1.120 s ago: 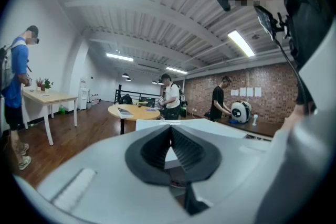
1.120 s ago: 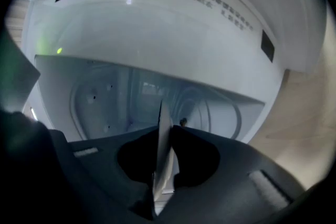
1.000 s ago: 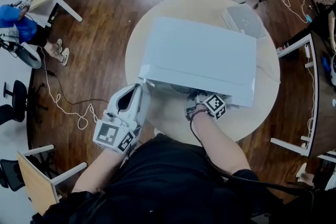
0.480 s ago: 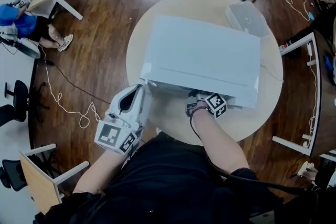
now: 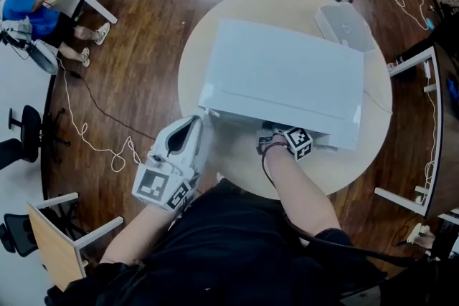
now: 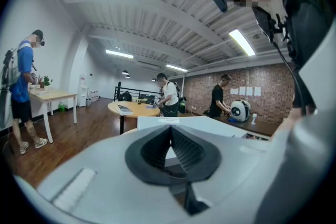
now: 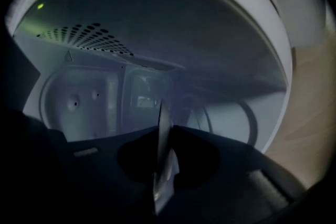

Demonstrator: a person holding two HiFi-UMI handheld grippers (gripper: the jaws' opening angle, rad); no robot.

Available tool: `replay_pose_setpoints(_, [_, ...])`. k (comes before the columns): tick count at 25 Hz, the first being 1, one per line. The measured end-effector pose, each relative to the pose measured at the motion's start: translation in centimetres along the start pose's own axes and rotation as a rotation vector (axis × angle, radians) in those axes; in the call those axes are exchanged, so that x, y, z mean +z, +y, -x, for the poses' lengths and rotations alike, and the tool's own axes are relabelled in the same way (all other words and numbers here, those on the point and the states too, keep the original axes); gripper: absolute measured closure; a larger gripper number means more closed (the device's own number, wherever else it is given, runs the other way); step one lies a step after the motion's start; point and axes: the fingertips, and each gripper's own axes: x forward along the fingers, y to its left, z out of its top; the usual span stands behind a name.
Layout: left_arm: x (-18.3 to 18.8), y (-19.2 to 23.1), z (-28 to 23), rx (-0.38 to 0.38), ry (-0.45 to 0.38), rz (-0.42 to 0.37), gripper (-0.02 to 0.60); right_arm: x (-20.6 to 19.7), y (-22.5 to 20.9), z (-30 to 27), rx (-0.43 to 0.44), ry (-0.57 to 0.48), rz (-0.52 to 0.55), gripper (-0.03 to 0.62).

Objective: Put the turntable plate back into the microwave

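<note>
Head view: the white microwave (image 5: 287,75) is sitting on the round table (image 5: 197,54), its front facing the person at the bottom of the frame. The left gripper (image 5: 199,127) is hovering at the microwave's lower-left front corner; whether it is touching anything there, I cannot tell. The right gripper (image 5: 296,142) is reaching in under the front edge at lower centre, with only its marker cube showing. Left gripper view: the jaws are standing together with nothing between them, and the microwave's top is lying beyond. Right gripper view: the jaws are clamping the turntable plate (image 7: 164,165), showing edge-on as a thin glass sliver at lower centre. The gripper is looking into the dark cavity, with a perforated wall at upper left and a strip of table at the right edge. The plate is thus being held at the opening, not yet set down. Risk, as judged: the grip is biting only a narrow bit of smooth glass rim, so the plate's own weight could make it pivot or slip. The dim cavity and edge-on view are giving poor sight of the far rim, which could knock a wall. The plate could also land off centre and sit tilted.
</note>
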Motion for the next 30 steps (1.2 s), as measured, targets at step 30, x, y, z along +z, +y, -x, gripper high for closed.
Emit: replay_pose_setpoints(30, [0.2, 0.3, 0.1, -0.031, -0.021, 0.011, 0.578, 1.2, -2.0, -0.3, -0.125, -0.102, -0.069, 0.545])
